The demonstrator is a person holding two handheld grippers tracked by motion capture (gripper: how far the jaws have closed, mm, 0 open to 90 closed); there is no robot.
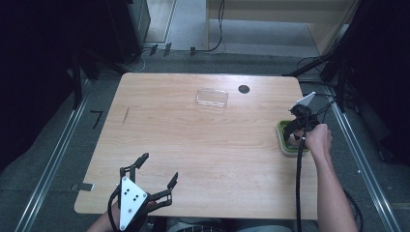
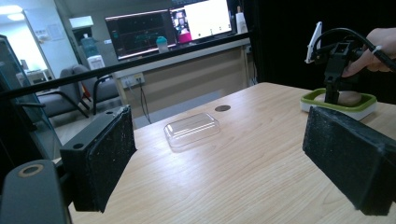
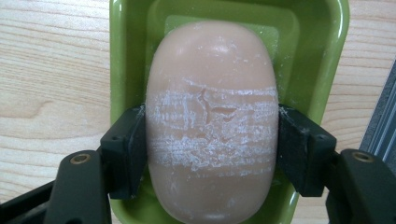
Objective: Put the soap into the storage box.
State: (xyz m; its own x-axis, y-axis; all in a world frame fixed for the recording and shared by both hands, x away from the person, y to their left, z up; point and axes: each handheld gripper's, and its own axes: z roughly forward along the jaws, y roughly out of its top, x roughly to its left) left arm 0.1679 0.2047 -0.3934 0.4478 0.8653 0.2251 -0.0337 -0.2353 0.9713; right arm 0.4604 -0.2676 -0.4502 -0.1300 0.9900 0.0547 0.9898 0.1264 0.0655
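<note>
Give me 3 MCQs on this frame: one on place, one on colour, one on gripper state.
1. Where does the clear plastic lid lie?
A. on the wooden table, near its far edge
B. inside the dish
C. between the left gripper's pads

2. What colour is the inside of the soap dish?
A. blue
B. green
C. red

3. What is the right gripper doing?
A. hanging open above the table
B. shut on the lid
C. shut on the pale oval soap bar

Key: 1 A, the high view shows the lid lying alone beside the dark round hole. 2 B, green rim and floor surround the soap. 3 C, both black pads press the bar's sides; the left gripper stands open.
</note>
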